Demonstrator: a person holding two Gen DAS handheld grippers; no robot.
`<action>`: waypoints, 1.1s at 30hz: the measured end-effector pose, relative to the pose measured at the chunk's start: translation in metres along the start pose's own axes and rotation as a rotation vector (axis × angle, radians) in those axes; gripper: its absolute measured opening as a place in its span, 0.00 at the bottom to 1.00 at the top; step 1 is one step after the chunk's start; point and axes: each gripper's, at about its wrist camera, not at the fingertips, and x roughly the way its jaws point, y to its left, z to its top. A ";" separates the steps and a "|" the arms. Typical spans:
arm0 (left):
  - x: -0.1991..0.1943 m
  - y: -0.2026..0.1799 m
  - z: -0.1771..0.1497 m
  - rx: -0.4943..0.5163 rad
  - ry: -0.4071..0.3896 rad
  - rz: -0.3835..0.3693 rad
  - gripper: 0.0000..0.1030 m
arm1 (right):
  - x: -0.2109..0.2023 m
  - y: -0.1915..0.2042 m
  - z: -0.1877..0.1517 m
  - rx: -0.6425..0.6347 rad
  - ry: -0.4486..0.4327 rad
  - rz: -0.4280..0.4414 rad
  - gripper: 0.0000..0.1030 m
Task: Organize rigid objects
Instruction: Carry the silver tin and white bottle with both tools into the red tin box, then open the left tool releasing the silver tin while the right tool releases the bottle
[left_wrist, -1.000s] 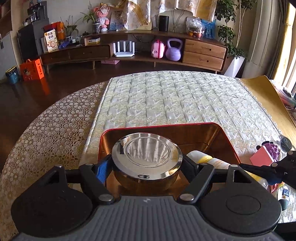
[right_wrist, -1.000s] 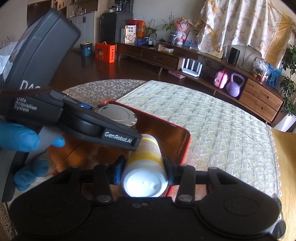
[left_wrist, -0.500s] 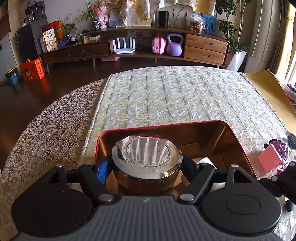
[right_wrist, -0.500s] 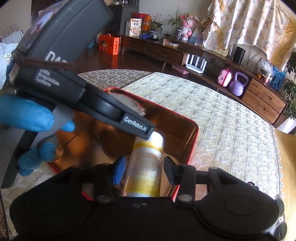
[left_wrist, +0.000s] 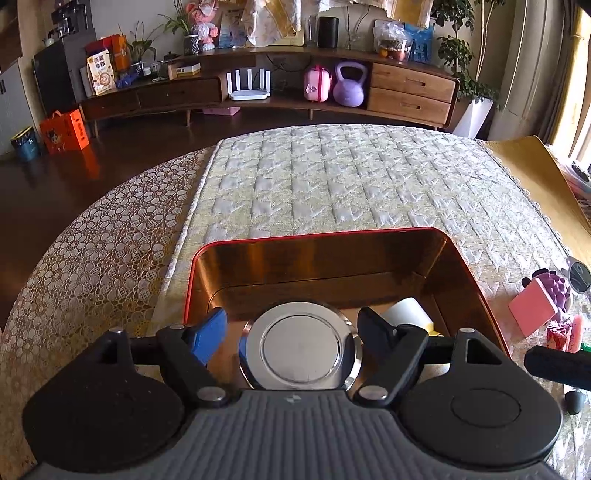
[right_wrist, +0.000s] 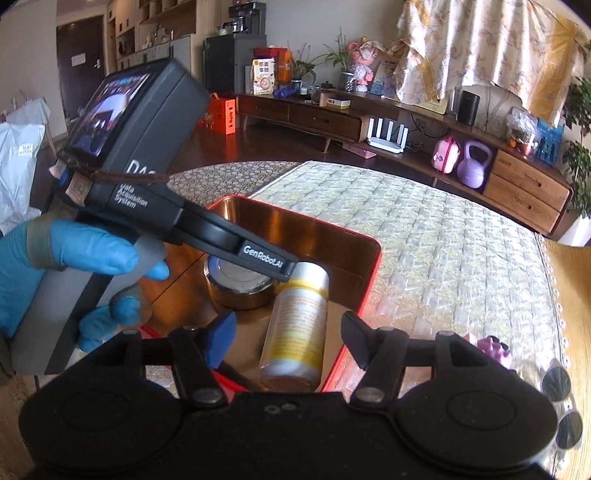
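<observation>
Left wrist view: left gripper (left_wrist: 291, 330) stands with jaws apart around the steel bowl (left_wrist: 300, 350), pads clear of it, inside the red-rimmed tin (left_wrist: 476, 280). Right wrist view: right gripper (right_wrist: 288, 338) is opening, the white bottle (right_wrist: 297, 325) lying loose between its fingers, bowl at ten o'clock.

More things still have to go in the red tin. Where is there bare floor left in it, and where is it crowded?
Free: the tin floor along its far wall, beyond the steel bowl, and its left part beside the bowl. Crowded: the near right, where the bottle lies close by the bowl, between the opening jaws of the right gripper.
</observation>
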 end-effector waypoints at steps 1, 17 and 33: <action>-0.002 0.000 0.000 -0.005 -0.001 -0.001 0.76 | -0.002 -0.001 0.000 0.009 -0.003 0.003 0.62; -0.060 -0.006 -0.014 -0.005 -0.072 -0.004 0.76 | -0.044 -0.024 -0.003 0.143 -0.057 0.009 0.67; -0.118 -0.047 -0.031 0.061 -0.131 -0.070 0.81 | -0.082 -0.047 -0.021 0.251 -0.110 -0.005 0.80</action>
